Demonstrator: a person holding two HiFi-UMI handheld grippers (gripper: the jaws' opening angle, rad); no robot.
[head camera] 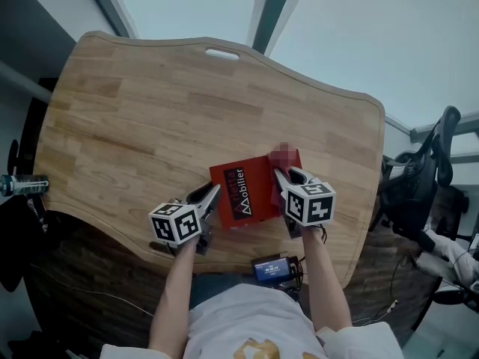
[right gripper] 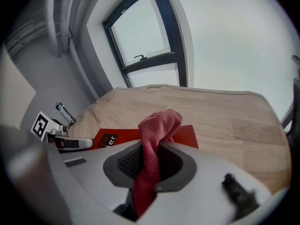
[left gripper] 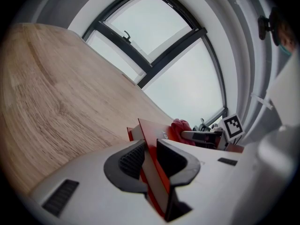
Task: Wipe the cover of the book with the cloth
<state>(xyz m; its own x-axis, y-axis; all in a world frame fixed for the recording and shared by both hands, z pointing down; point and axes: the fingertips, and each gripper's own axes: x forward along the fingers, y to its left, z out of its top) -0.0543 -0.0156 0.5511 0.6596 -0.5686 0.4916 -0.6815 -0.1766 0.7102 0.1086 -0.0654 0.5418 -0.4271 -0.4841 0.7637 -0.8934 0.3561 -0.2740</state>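
A red book with a dark label lies near the front edge of the wooden table. My left gripper is shut on the book's left edge; in the left gripper view the red book stands on edge between the pads. My right gripper is shut on a pink-red cloth, which rests over the book's far right corner. In the right gripper view the cloth bunches up out of the jaws, above the red cover.
A small dark device with a blue screen sits at the table's front edge by the person's body. An office chair stands to the right. A bottle-like object lies off the table's left side. Windows lie beyond the far edge.
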